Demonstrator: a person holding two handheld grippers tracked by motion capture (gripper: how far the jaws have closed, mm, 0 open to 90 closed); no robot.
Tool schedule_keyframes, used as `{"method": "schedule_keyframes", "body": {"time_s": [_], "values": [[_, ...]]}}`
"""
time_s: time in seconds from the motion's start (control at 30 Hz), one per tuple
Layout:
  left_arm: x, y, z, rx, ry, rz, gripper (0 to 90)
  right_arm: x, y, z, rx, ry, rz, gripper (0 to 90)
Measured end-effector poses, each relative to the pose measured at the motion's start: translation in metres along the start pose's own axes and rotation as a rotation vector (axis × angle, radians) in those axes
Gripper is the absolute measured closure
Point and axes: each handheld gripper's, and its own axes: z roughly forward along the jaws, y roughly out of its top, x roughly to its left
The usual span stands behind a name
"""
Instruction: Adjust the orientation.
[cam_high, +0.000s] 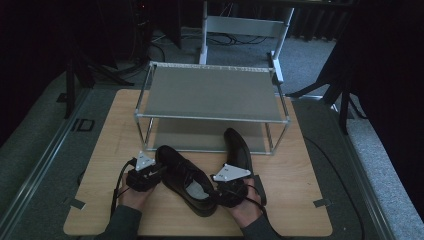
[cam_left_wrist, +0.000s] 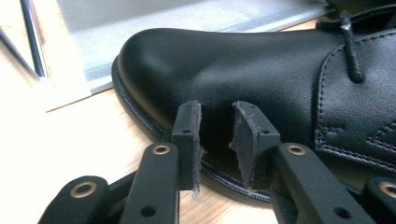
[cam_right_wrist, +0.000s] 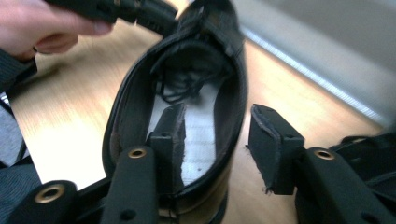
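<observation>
A black leather lace-up shoe (cam_high: 187, 176) lies on the wooden table (cam_high: 112, 140) between my two grippers, toe toward the far left. My left gripper (cam_high: 152, 175) sits at the toe; in the left gripper view its jaws (cam_left_wrist: 217, 109) stand a little apart right in front of the toe cap (cam_left_wrist: 243, 65), with nothing between them. My right gripper (cam_high: 226, 190) is at the heel. It (cam_right_wrist: 217, 114) is open astride the shoe's side wall (cam_right_wrist: 236, 107), one jaw inside the shoe and one outside, clear of the leather.
A second black shoe (cam_high: 239, 147) lies with its toe on the lower shelf of a two-tier metal rack (cam_high: 210, 92) at the table's far side. The person's other hand (cam_right_wrist: 42, 28) holds the left gripper beyond the shoe. Dark stands and cables surround the table.
</observation>
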Motion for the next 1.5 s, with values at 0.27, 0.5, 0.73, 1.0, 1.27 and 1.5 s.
{"method": "schedule_keyframes", "body": {"time_s": [0.27, 0.5, 0.73, 1.0, 1.27, 1.5], "values": [[-0.001, -0.004, -0.009, -0.009, -0.005, -0.012, 65.0, -0.019, -0.003, -0.029, -0.087, -0.109, 0.021, 48.8], [-0.006, -0.007, -0.018, -0.026, -0.019, -0.018, 63.4, -0.042, -0.019, -0.052, -0.108, -0.182, 0.07, 48.3], [-0.013, -0.011, -0.021, -0.018, -0.032, -0.01, 62.7, -0.048, -0.029, -0.056, -0.081, -0.195, 0.066, 47.5], [-0.018, -0.013, -0.018, -0.004, -0.047, -0.003, 62.4, -0.049, -0.035, -0.035, -0.02, -0.183, 0.054, 45.9], [-0.019, -0.014, -0.017, 0.007, -0.053, -0.005, 61.6, -0.047, -0.036, -0.033, -0.009, -0.189, 0.002, 40.4], [-0.019, -0.014, -0.016, 0.011, -0.056, -0.004, 61.5, -0.053, -0.04, -0.038, 0.004, -0.223, -0.002, 40.1]]}}
